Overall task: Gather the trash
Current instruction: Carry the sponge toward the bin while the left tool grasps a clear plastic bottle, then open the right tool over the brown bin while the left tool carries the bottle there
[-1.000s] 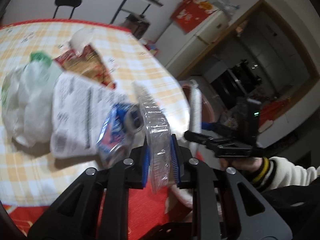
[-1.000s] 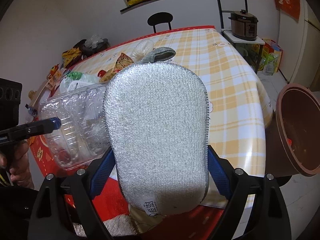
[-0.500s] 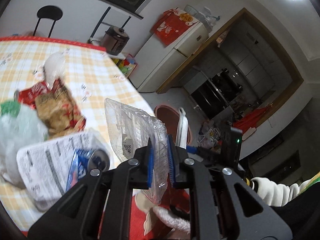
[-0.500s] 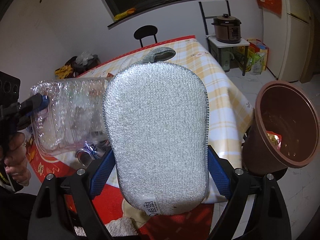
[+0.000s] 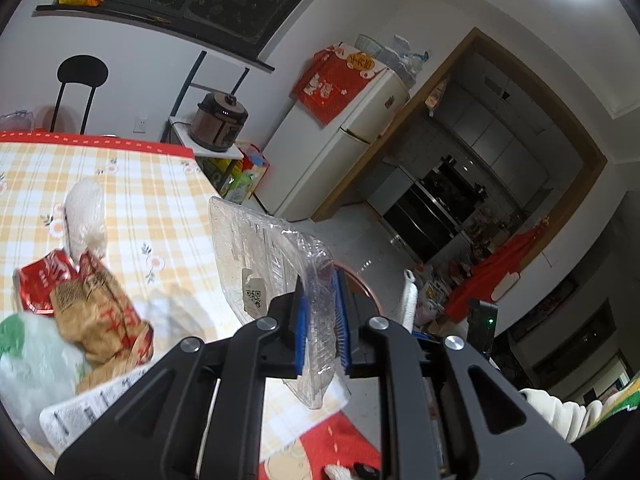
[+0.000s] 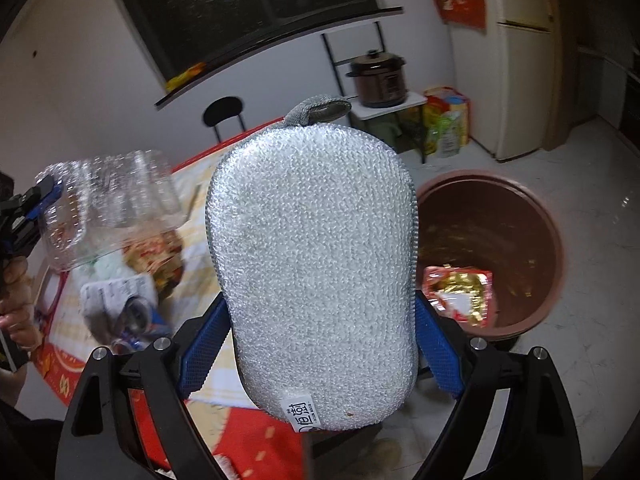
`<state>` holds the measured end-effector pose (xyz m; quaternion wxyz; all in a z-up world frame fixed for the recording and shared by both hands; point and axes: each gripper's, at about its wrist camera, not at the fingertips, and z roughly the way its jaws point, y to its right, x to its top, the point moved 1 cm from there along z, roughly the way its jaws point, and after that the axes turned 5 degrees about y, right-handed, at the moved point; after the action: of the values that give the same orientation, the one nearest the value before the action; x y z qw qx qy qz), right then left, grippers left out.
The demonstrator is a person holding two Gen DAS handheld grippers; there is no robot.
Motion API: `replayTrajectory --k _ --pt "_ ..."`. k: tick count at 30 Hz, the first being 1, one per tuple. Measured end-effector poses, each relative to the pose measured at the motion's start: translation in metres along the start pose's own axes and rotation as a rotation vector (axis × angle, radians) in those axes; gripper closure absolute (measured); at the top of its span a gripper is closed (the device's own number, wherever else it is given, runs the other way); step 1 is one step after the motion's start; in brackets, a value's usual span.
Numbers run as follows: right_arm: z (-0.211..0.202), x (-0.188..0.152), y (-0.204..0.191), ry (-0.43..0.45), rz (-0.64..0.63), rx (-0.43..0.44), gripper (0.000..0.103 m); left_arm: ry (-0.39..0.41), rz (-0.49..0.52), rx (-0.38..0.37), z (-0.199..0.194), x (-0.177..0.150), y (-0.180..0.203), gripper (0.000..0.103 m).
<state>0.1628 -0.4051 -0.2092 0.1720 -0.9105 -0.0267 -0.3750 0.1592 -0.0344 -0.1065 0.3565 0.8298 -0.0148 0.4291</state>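
My left gripper [image 5: 322, 322] is shut on a clear plastic clamshell box [image 5: 264, 264], held in the air past the table's right edge; the box also shows in the right wrist view [image 6: 108, 204]. My right gripper [image 6: 316, 354] is shut on a silver scouring sponge [image 6: 316, 268] with a grey loop, which fills most of its view. A brown round bin [image 6: 532, 248] stands on the floor to the right of the table, with a red and gold wrapper [image 6: 460, 294] inside. Its rim [image 5: 362, 284] shows just behind the left fingers.
On the yellow checked table [image 5: 168, 216] lie a brown paper bag [image 5: 100, 316], a red can [image 5: 40, 284], a white wad [image 5: 84, 216], a green-white bag [image 5: 36, 368], printed paper [image 6: 116, 288] and a crushed blue can [image 6: 136, 320]. A fridge [image 5: 340, 148] and rice cooker [image 5: 218, 122] stand behind.
My left gripper has lifted the clamshell box off the table and carried it right, toward the bin. My right gripper has swung right with the sponge, so the bin is now nearer.
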Motion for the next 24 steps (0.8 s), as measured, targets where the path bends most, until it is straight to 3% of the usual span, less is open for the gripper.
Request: replayTrajectory --k 9,17,21,24 --pt "0.017 0.041 0.073 0.023 0.043 -0.155 0.017 0.033 -0.004 0.036 0.027 0.014 0.017 0.087" --pt "0.051 0.068 0.110 0.021 0.088 -0.188 0.015 0.048 0.002 0.089 0.038 0.014 0.031 0.087" --pt "0.056 0.079 0.119 0.050 0.109 -0.174 0.005 0.047 0.015 0.110 0.041 0.014 0.041 0.087" --pt "0.054 0.087 0.122 0.070 0.109 -0.175 0.005 0.042 0.028 0.114 0.045 0.011 0.046 0.087"
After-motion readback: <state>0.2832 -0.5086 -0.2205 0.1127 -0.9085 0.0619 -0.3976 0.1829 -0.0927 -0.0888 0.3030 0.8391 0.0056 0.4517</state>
